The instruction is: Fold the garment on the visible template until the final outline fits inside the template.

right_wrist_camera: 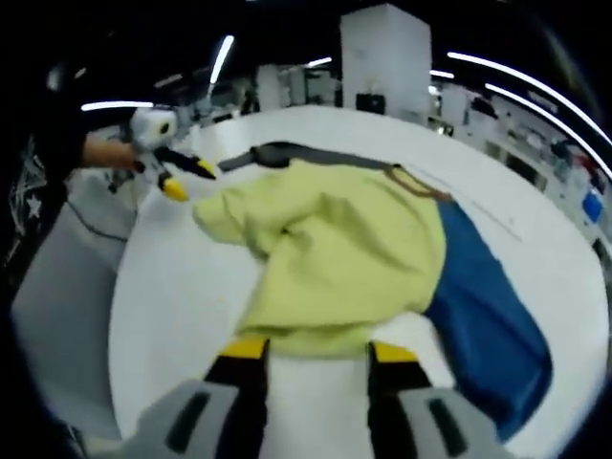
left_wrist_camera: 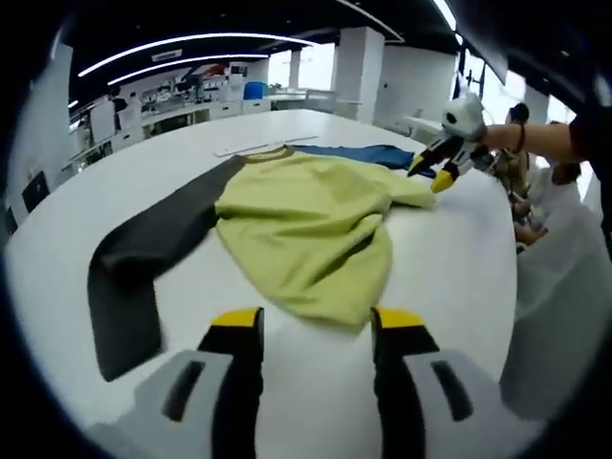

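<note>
Mid-fold. Garment [left_wrist_camera: 306, 234], yellow-green body w/ dark and blue sleeves, lies rumpled on white desk [left_wrist_camera: 449, 268]. Left tongs [left_wrist_camera: 316, 330] gaping, at near hem. Right tongs [right_wrist_camera: 316, 356] parted, at opposite edge, nothing gripped. Template not discernible. Next: pinch hems, flatten, fold sleeves inward.

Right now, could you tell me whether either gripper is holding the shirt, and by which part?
Neither holds anything. Both the left gripper and the right gripper are open, their tips near opposite edges of the shirt.
</note>
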{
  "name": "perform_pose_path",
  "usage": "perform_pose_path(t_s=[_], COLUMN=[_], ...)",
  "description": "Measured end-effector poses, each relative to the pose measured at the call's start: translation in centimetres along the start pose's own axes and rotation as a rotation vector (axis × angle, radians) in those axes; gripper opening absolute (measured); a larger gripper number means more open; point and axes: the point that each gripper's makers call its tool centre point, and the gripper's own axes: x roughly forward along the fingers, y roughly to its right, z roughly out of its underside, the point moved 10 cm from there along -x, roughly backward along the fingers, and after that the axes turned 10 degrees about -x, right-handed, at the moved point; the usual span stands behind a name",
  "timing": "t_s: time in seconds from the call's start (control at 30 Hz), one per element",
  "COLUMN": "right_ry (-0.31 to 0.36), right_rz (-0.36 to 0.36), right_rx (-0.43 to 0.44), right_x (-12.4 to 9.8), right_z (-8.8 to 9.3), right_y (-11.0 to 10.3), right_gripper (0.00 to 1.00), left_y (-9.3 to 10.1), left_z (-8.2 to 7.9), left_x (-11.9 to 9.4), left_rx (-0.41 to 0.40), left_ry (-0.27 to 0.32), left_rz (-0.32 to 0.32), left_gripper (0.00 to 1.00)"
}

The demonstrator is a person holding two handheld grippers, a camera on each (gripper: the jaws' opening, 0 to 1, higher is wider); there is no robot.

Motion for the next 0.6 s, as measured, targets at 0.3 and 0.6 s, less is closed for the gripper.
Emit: perform_pose_path(t_s=[0.3,0.6], right_ry=[-0.048,-0.091], right_rz=[-0.038,-0.065], right_rx=[-0.098,-0.175], right_x=[0.2,0.9], right_z=[0.4,-0.5], right_y=[0.5,0.6], right_gripper=[0.32,0.26], left_y=[1.2,0.8], left_z=[0.8,0.8], left_x=[1.1,1.7], left_rx=[-0.021,-0.078], left_ry=[-0.027,-0.027], left_rz=[0.018,0.003], left_gripper=[0.32,0.25])
